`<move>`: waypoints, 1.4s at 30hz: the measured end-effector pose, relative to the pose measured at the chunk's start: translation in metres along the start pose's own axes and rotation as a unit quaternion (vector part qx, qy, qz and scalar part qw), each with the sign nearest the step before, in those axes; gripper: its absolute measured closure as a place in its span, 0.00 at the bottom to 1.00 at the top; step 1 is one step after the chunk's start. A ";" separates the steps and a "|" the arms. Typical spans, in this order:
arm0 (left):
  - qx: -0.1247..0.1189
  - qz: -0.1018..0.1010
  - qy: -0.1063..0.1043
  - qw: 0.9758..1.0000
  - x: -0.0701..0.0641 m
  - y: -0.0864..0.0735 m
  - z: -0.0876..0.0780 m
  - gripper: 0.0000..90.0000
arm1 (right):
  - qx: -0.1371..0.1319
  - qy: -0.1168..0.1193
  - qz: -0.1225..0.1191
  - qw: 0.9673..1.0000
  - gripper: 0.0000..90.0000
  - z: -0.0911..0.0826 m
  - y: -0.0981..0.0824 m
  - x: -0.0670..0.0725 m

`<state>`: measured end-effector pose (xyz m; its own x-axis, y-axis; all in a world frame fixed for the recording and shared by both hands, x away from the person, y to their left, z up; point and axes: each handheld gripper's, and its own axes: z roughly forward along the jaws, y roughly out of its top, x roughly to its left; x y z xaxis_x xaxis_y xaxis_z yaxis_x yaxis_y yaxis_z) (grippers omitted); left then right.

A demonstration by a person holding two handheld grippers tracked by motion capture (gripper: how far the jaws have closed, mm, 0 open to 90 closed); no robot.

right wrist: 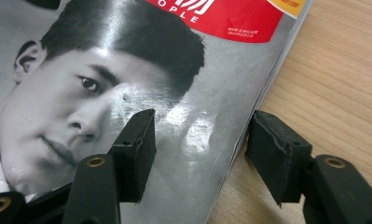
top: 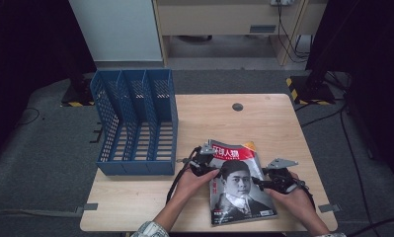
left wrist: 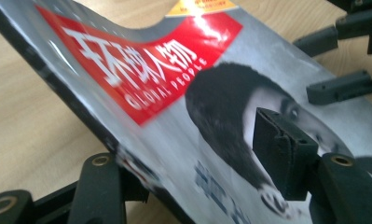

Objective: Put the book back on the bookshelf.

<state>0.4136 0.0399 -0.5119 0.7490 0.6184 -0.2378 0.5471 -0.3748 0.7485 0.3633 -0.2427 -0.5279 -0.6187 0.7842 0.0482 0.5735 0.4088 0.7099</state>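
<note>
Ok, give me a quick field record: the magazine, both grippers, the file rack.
magazine: on the table, left edge lifted and cover bowed
left gripper: at the magazine's left edge, one jaw under it, one over the cover, a gap showing
right gripper: at the right edge, jaws astride it, not pressing
file rack: blue, at the table's left, compartments empty

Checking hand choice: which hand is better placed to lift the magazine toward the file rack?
Left, probably: the left gripper straddles the magazine's raised edge, nearest the rack.
</note>
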 end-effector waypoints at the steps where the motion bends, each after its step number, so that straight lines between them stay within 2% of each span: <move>1: 0.001 0.001 0.000 1.000 0.001 0.002 0.000 0.45 | -0.002 -0.003 -0.004 1.000 0.49 0.000 0.000 0.000; 3: 0.003 0.004 0.001 1.000 0.002 0.007 0.001 0.45 | -0.001 -0.004 -0.007 1.000 0.51 -0.001 0.000 0.001; 8: 0.008 -0.005 0.003 1.000 0.007 0.020 0.006 0.47 | -0.001 -0.006 -0.010 1.000 0.54 -0.003 -0.001 0.002; 10: 0.024 0.004 0.013 1.000 0.008 0.030 0.010 0.51 | -0.002 -0.004 -0.008 1.000 0.56 -0.002 -0.001 0.000; 14: 0.035 0.003 0.018 0.999 0.009 0.039 0.015 0.51 | -0.003 0.003 -0.007 1.000 0.56 -0.003 -0.002 -0.002; 18: 0.055 -0.002 0.012 0.998 0.013 0.045 0.026 0.53 | -0.009 0.009 -0.011 1.000 0.57 -0.003 -0.003 -0.004; 21: 0.068 -0.010 0.008 0.998 0.015 0.046 0.031 0.60 | -0.007 0.011 -0.011 1.000 0.57 -0.003 -0.003 -0.005; 22: 0.069 -0.018 0.006 0.997 0.016 0.046 0.031 0.64 | -0.004 0.013 -0.010 1.000 0.57 -0.003 -0.002 -0.006; 24: 0.064 -0.027 -0.005 0.998 0.018 0.047 0.029 0.76 | -0.008 0.006 -0.002 1.000 0.53 0.000 0.000 -0.007; 27: 0.064 -0.028 -0.012 0.997 0.016 0.050 0.027 0.82 | -0.011 -0.003 -0.002 1.000 0.51 0.003 0.002 -0.008; 28: 0.067 -0.020 -0.015 0.997 0.013 0.053 0.026 0.82 | -0.014 -0.004 -0.001 1.000 0.50 0.006 0.004 -0.008; 30: 0.067 -0.018 -0.016 0.997 0.012 0.055 0.025 0.83 | -0.015 -0.004 0.000 1.000 0.50 0.007 0.004 -0.008; 32: 0.072 -0.001 -0.021 0.997 0.009 0.060 0.025 0.81 | -0.019 -0.002 -0.004 1.000 0.52 0.007 0.003 -0.008; 34: 0.074 0.002 -0.021 0.997 0.008 0.061 0.026 0.79 | -0.020 -0.001 -0.009 1.000 0.52 0.006 0.003 -0.008; 35: 0.078 0.011 -0.017 0.997 0.008 0.063 0.028 0.73 | -0.021 0.001 -0.010 1.000 0.52 0.006 0.002 -0.008; 36: 0.071 0.015 -0.009 0.997 0.008 0.064 0.029 0.69 | -0.022 0.004 -0.008 1.000 0.52 0.006 0.001 -0.009; 37: 0.071 0.015 -0.009 0.997 0.008 0.064 0.029 0.65 | -0.022 0.004 -0.008 1.000 0.52 0.006 0.001 -0.009; 39: 0.068 0.009 -0.012 0.998 0.010 0.067 0.029 0.65 | -0.024 0.011 -0.003 1.000 0.52 0.006 0.000 -0.010; 42: 0.079 0.005 -0.016 0.997 0.014 0.068 0.031 0.66 | -0.025 0.012 -0.004 1.000 0.52 0.006 0.000 -0.010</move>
<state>0.4731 0.0016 -0.4840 0.7649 0.5929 -0.2516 0.5893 -0.4865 0.6450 0.3730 -0.2472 -0.5327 -0.6366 0.7690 0.0588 0.5412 0.3911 0.7444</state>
